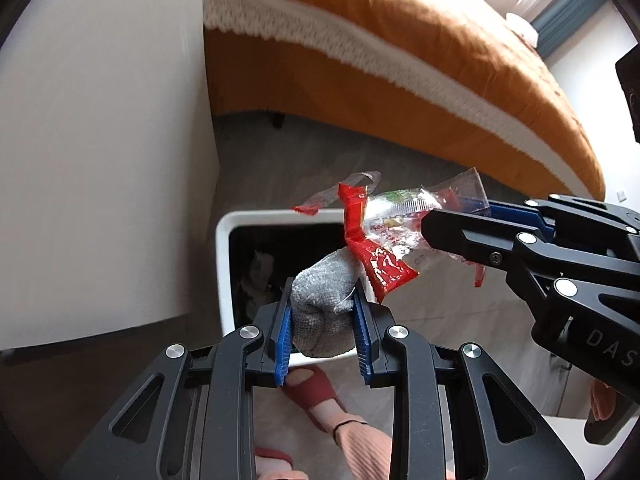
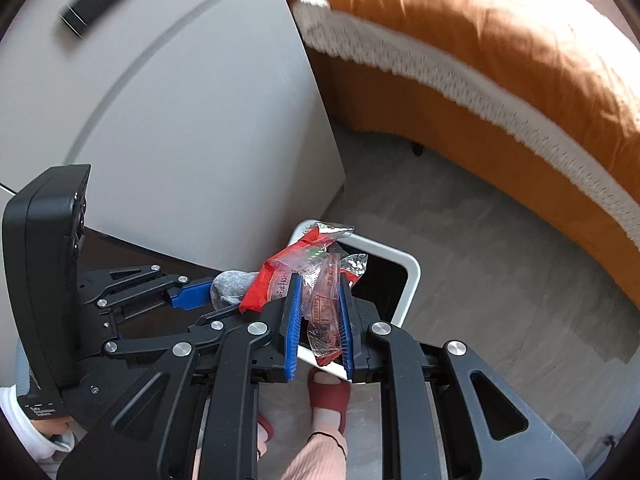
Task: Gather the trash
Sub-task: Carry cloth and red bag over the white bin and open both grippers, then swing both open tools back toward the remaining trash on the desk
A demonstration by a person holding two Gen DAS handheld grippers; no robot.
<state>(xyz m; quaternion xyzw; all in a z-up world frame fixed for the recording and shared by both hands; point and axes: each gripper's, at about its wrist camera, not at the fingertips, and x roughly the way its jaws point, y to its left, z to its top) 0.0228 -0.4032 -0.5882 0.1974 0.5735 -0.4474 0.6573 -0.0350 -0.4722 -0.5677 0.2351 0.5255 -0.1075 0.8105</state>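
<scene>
1. The left tool (image 1: 324, 320) is squeezed shut on a grey cloth lump (image 1: 324, 300). It looks like a balled-up sock or rag, but the pictures do not show which.
2. The right tool (image 2: 320, 320) is squeezed shut on a bunch of wrappers (image 2: 320, 280). Some are clear and crinkly and some are red.
3. Both tools hang in the air over the white trash bin (image 1: 224, 248), which stands on the floor (image 2: 480, 260) next to a white cabinet (image 1: 100, 140) and near the bed (image 1: 400, 40).
4. In the left camera the grey lump sits over the bin's near rim, and the wrappers hang over its far right corner.
5. The picking-up part looks done, because both pieces of trash are off the ground and held up. The dropping part is not done yet.
6. Something pale already lies deep inside the bin, but it is too dark to tell what it is.
7. What is probably left: open both tools so the trash falls in.
8. The wrapper bunch is long and thin. In the left camera it stretches sideways, from the right tool out toward the bin's middle, with a red tail hanging down.
9. The grey lump is round, so it points no clear way. Its free end pokes forward past the fingertips, toward the bin.
10. The person's feet in red slippers (image 2: 328, 396) stand right by the bin's near edge.
</scene>
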